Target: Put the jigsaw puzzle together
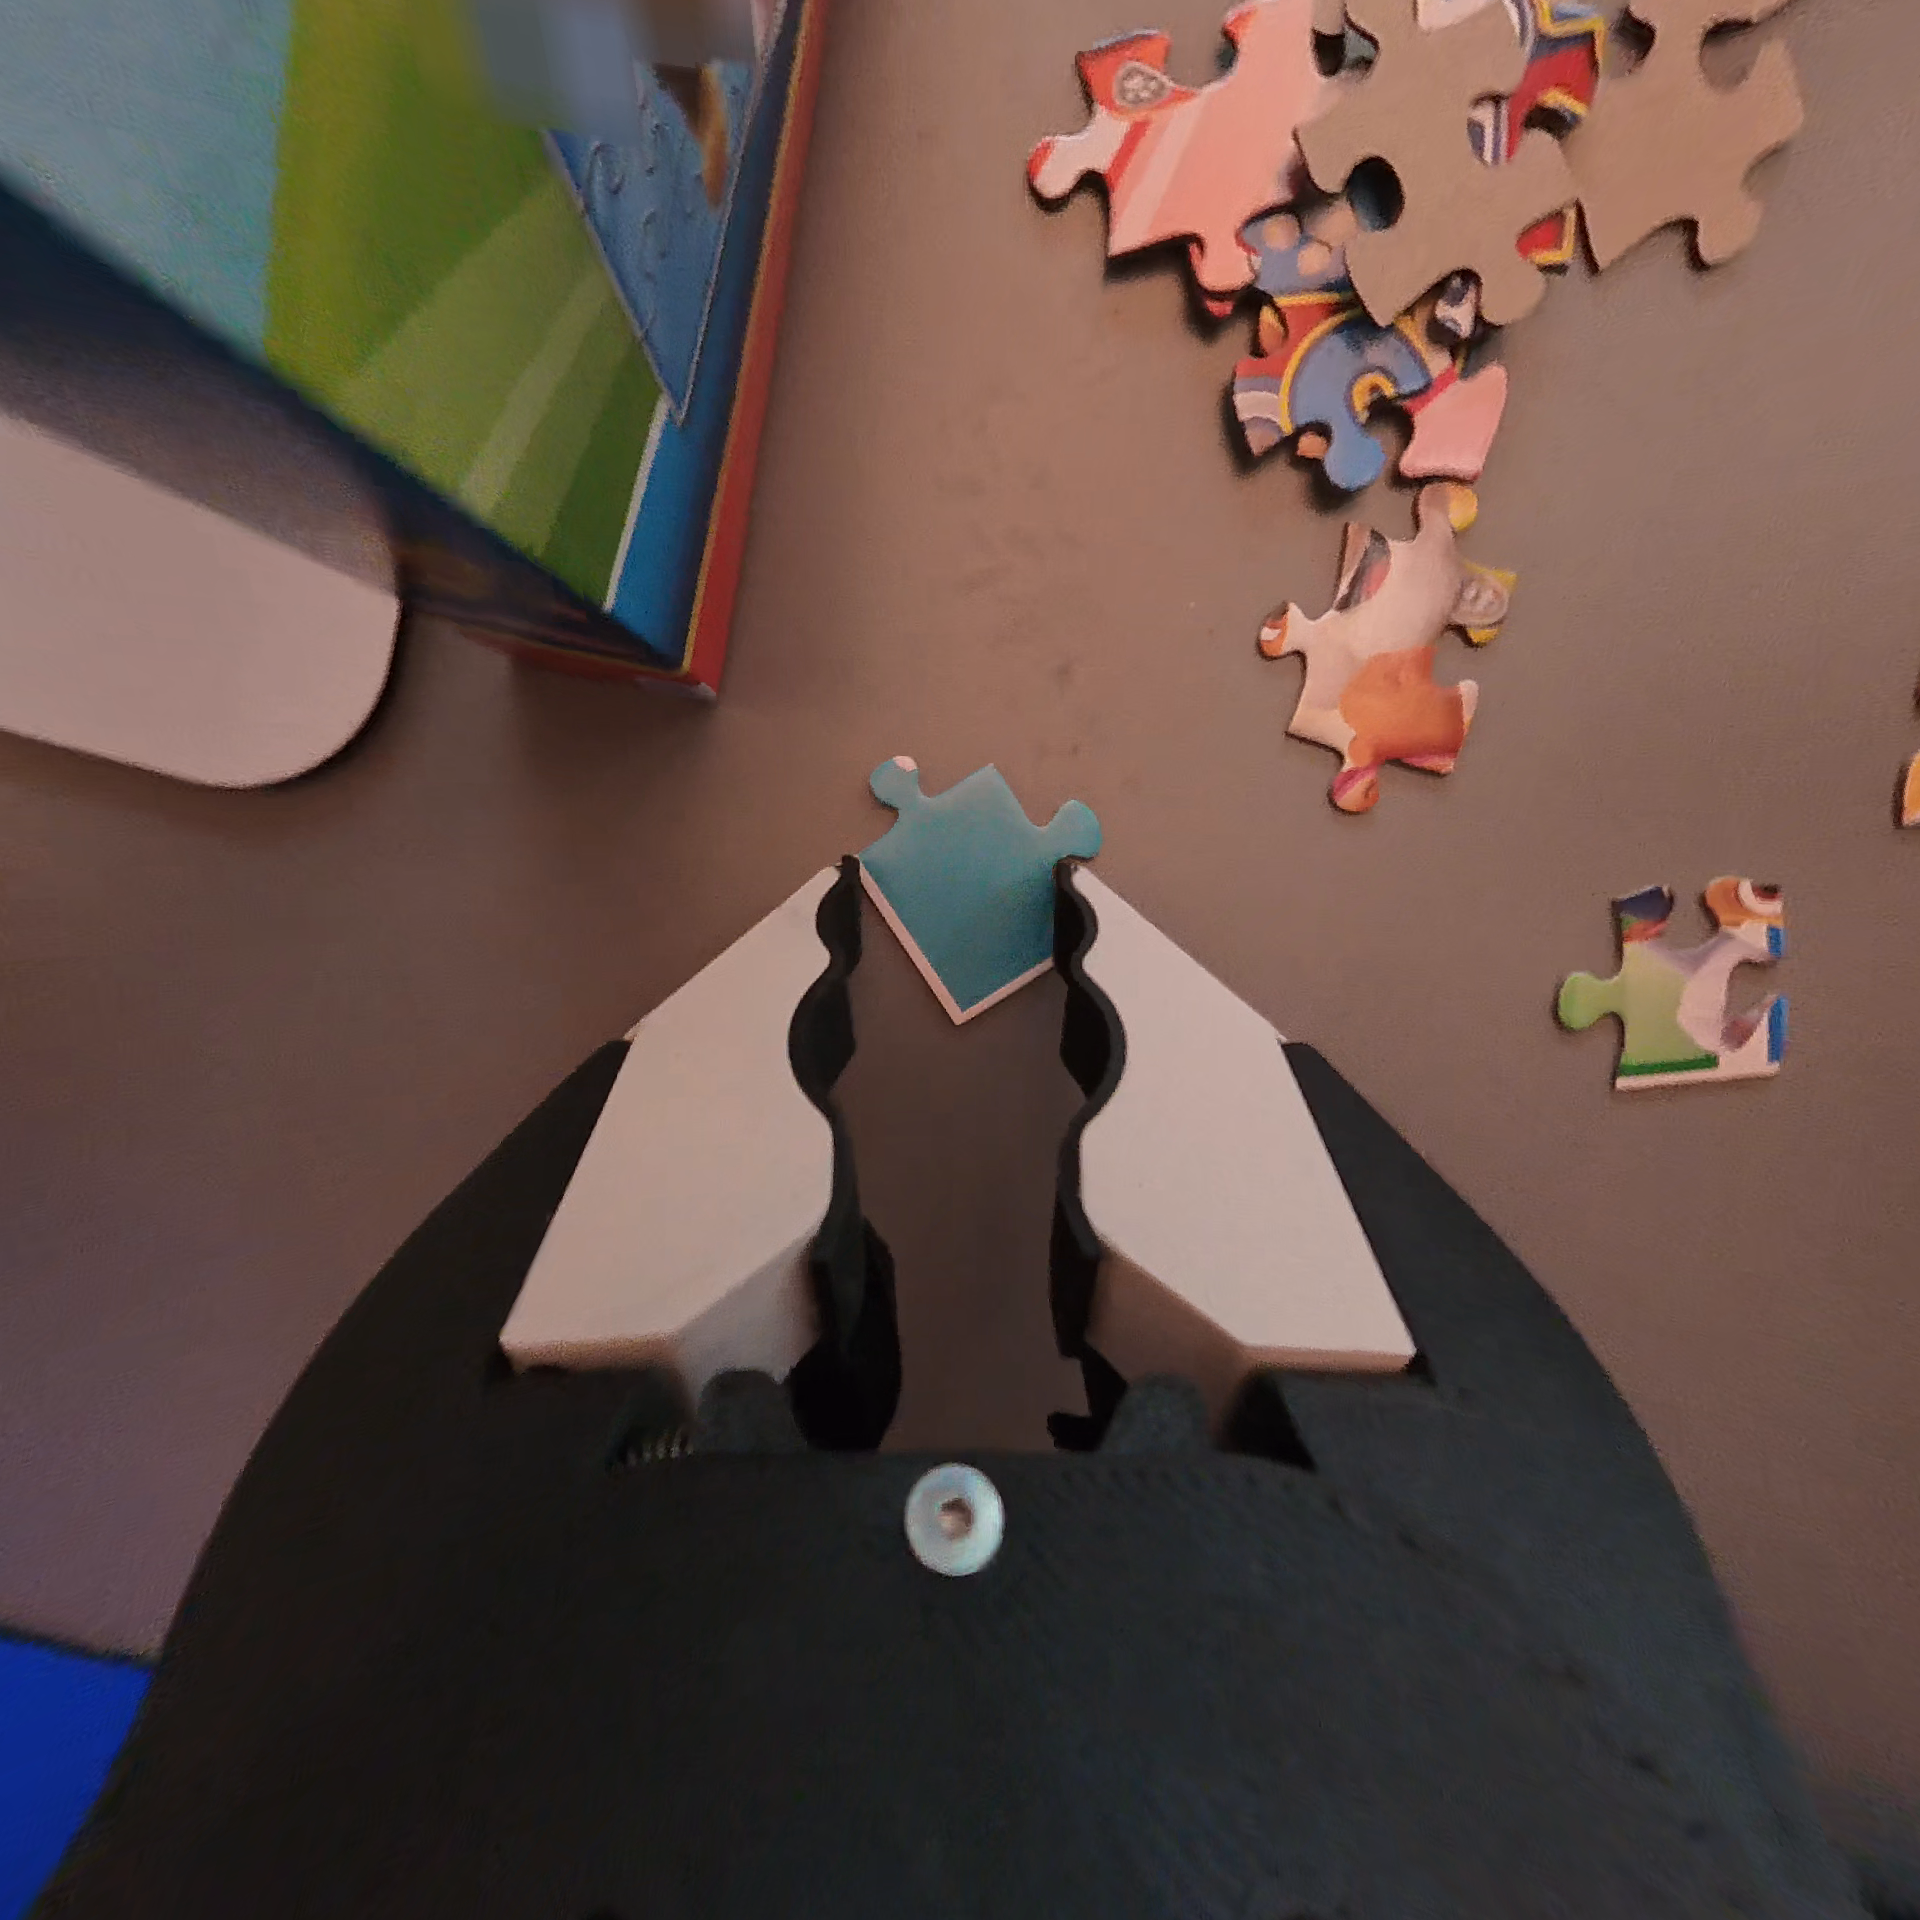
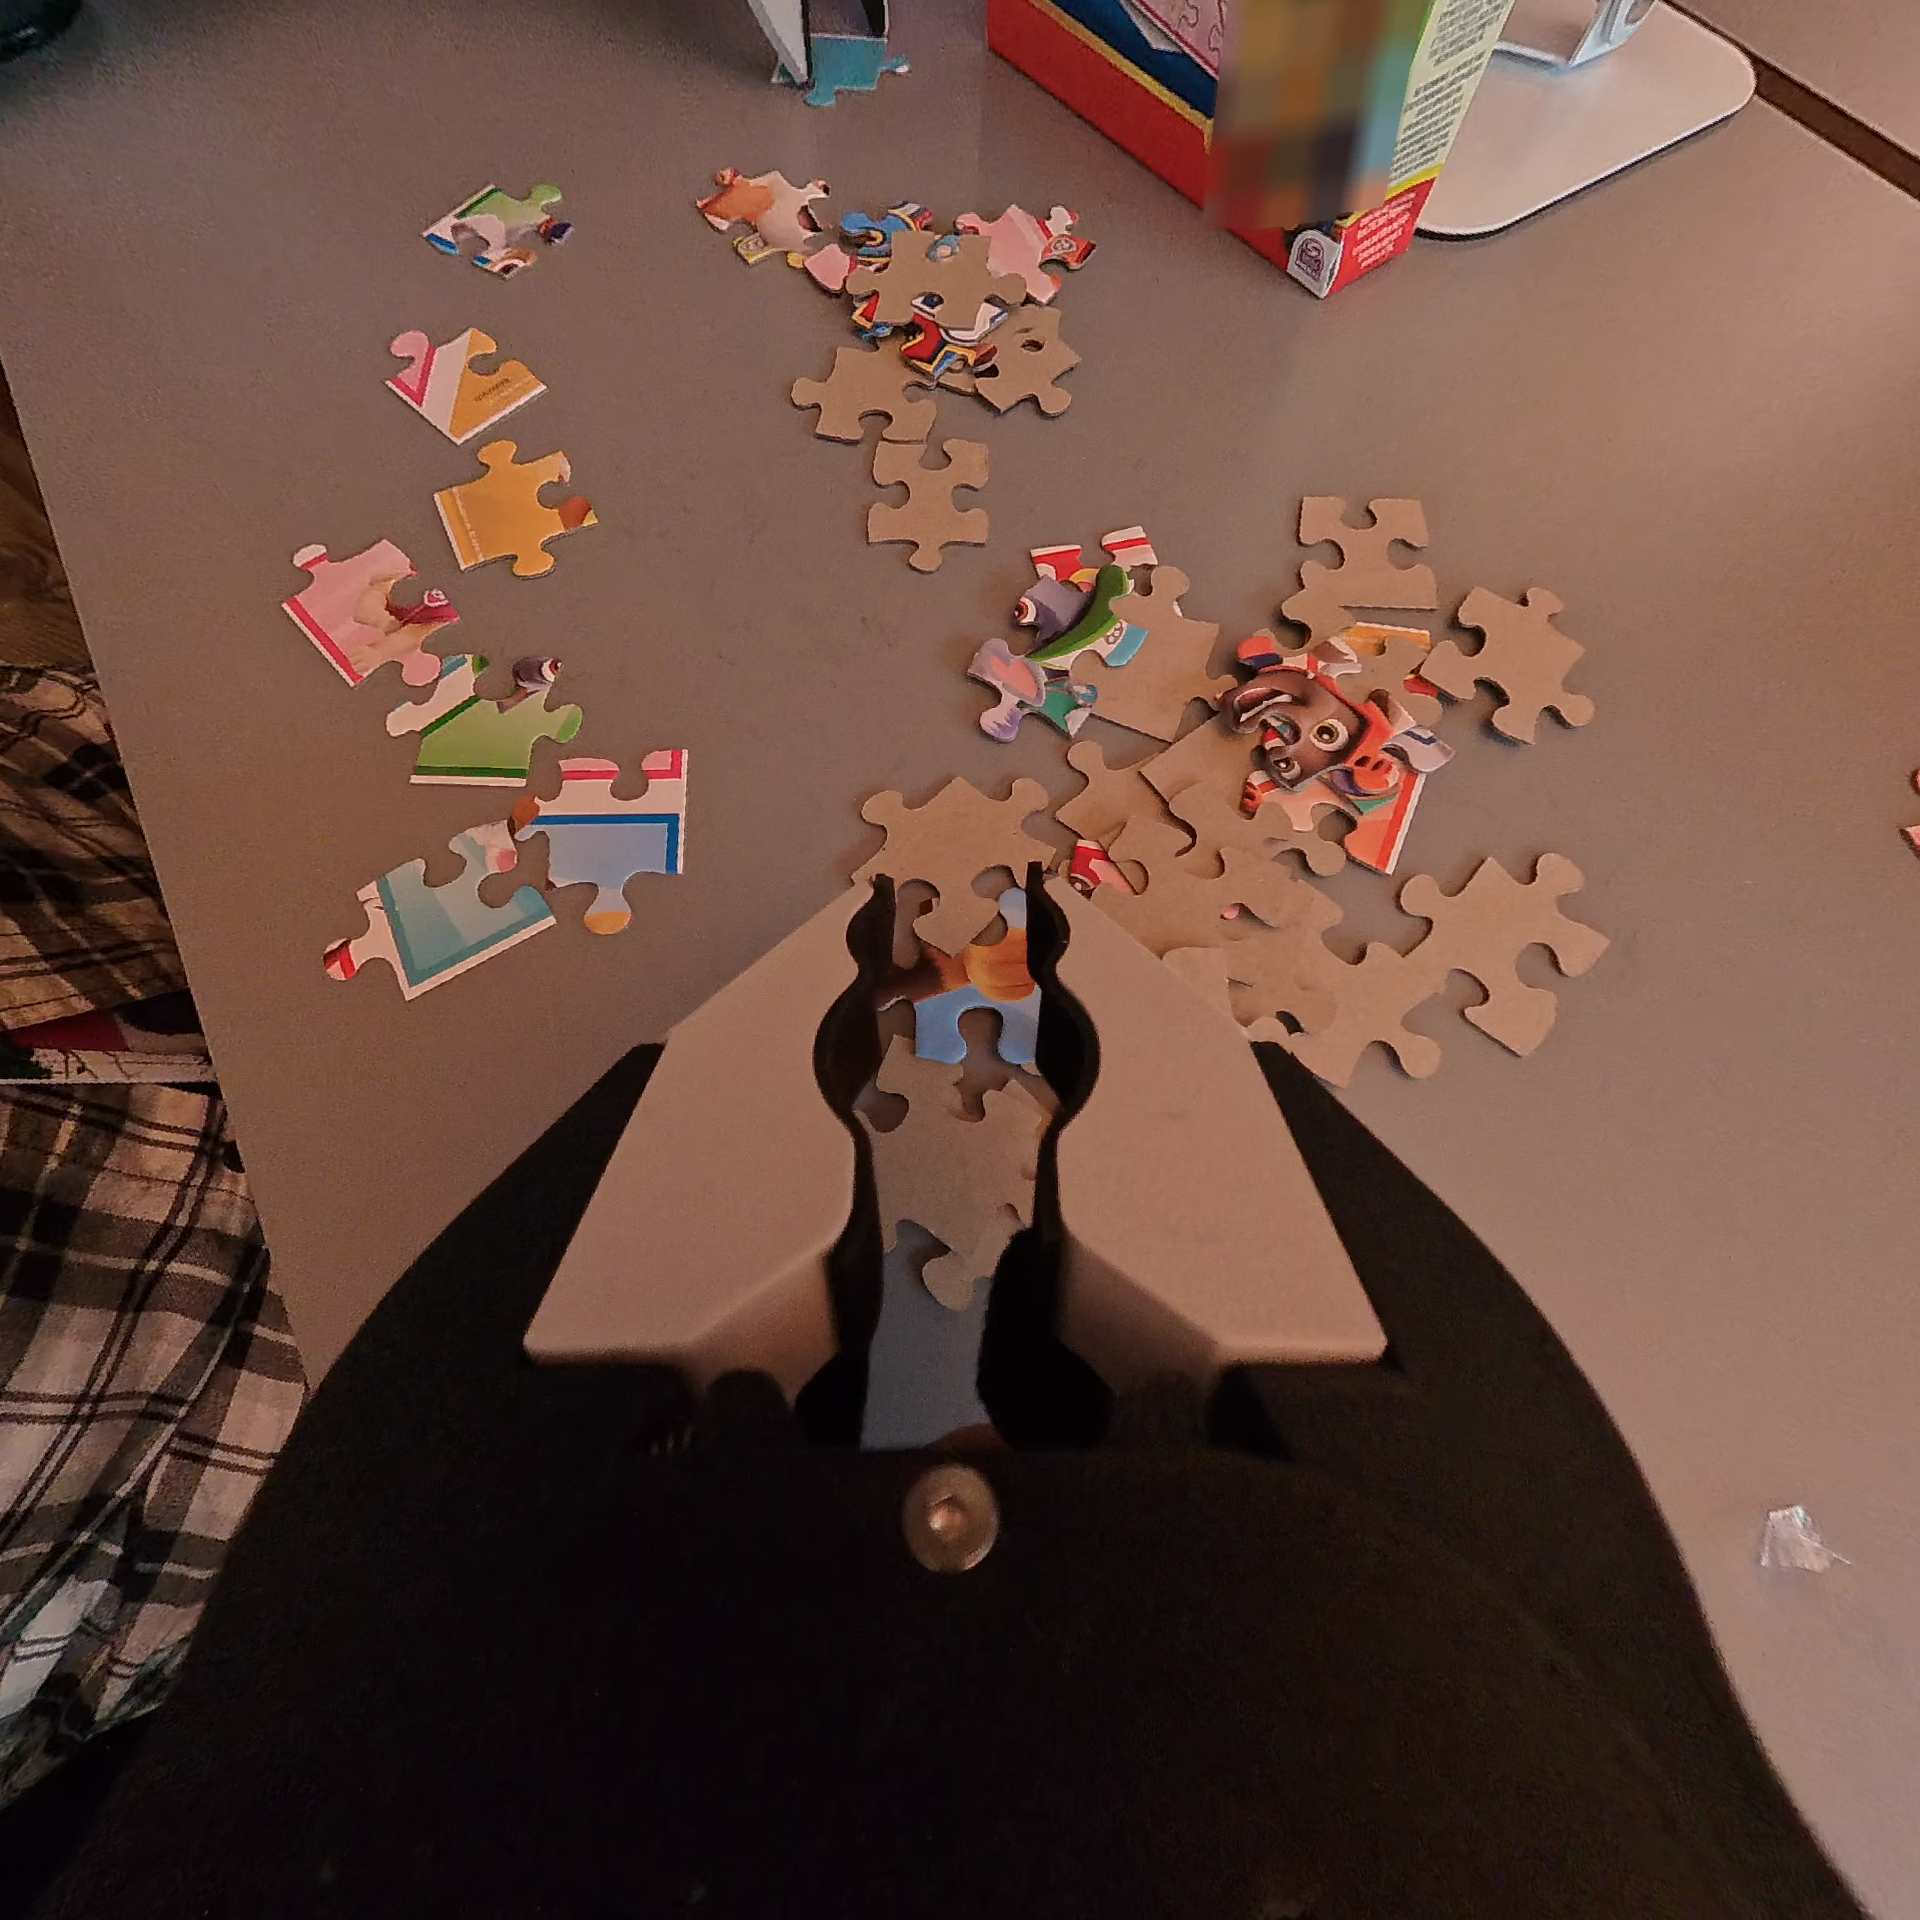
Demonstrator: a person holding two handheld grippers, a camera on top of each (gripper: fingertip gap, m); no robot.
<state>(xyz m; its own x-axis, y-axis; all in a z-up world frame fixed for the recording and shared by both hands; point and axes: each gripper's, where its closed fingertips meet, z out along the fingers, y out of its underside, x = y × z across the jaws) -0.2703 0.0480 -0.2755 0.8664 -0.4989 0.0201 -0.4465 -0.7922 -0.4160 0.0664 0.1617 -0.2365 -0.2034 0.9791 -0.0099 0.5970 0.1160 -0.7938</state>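
Along the left edge of the grey desk (image 2: pixel 727 644), in the right wrist view, a loose column of face-up edge pieces (image 2: pixel 488 717) lies sorted but unjoined: none looks locked to its neighbour, though the two nearest the near edge sit almost touching. Past them, toward the far edge, the left gripper (image 1: pixel 958 873) is closed on a teal piece (image 1: pixel 971 894), pinching it by its sides at the fingertips and holding it clear above the desk; it shows small in the right wrist view beside the red puzzle box (image 2: pixel 1236 135) near the far right corner. In the middle lies a small heap of mixed pieces (image 2: pixel 935 301), some face-down. Right of centre, the main pile (image 2: pixel 1299 810) is mostly grey cardboard backs, overlapping. The right gripper (image 2: pixel 956 894) hangs over that pile's near-left side, its jaws a narrow gap apart; whether they grip anything I cannot tell.

By my judgement assembly has barely begun: sorting is partly done, most pieces need flipping, and every joint is left to make.
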